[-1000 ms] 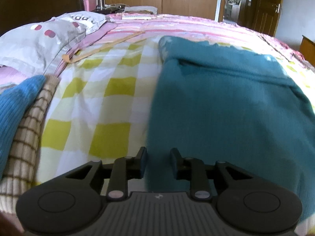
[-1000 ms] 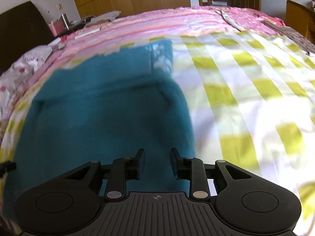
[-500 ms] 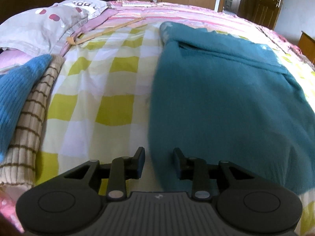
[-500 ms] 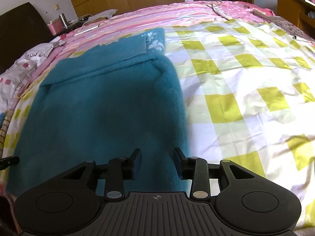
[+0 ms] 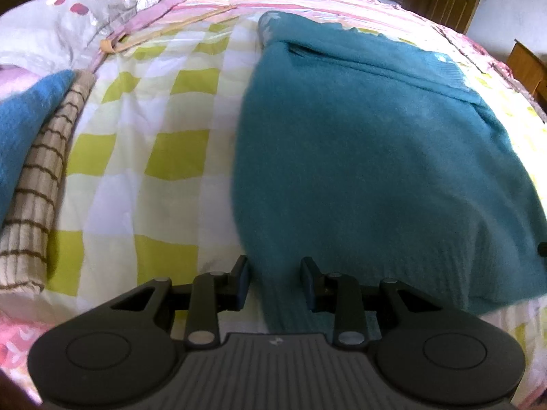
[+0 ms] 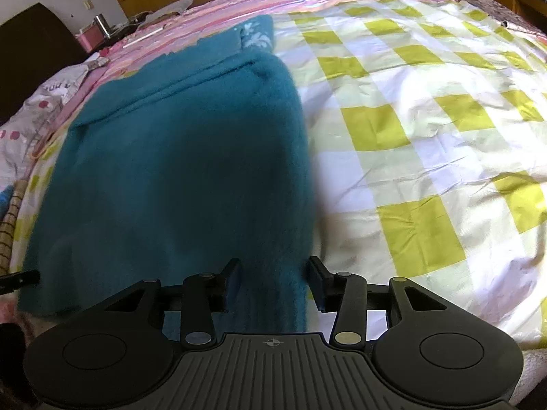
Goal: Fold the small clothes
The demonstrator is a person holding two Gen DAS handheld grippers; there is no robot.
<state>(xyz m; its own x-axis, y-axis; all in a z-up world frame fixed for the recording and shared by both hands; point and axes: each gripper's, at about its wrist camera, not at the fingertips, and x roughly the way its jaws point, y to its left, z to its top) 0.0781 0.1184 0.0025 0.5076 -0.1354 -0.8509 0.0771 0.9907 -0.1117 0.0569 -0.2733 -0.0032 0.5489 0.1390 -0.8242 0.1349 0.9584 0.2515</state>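
Note:
A teal knit sweater (image 5: 376, 157) lies flat on the yellow-and-white checked bedsheet (image 5: 143, 157), its sleeves folded in. My left gripper (image 5: 275, 285) is open, its jaws either side of the sweater's near left hem corner. My right gripper (image 6: 275, 282) is open, its jaws either side of the sweater's (image 6: 177, 171) near right hem corner. The cloth lies between the fingers of both, not pinched.
A folded blue garment (image 5: 24, 126) on a striped beige one (image 5: 37, 198) lies at the left. A pillow (image 5: 58, 24) and a wooden hanger (image 5: 164, 30) lie beyond. Bare checked sheet (image 6: 427, 143) spreads to the sweater's right.
Both grippers have pulled back toward the near hem of the sweater and their jaws have opened wider. The hem corners now lie between the fingers.

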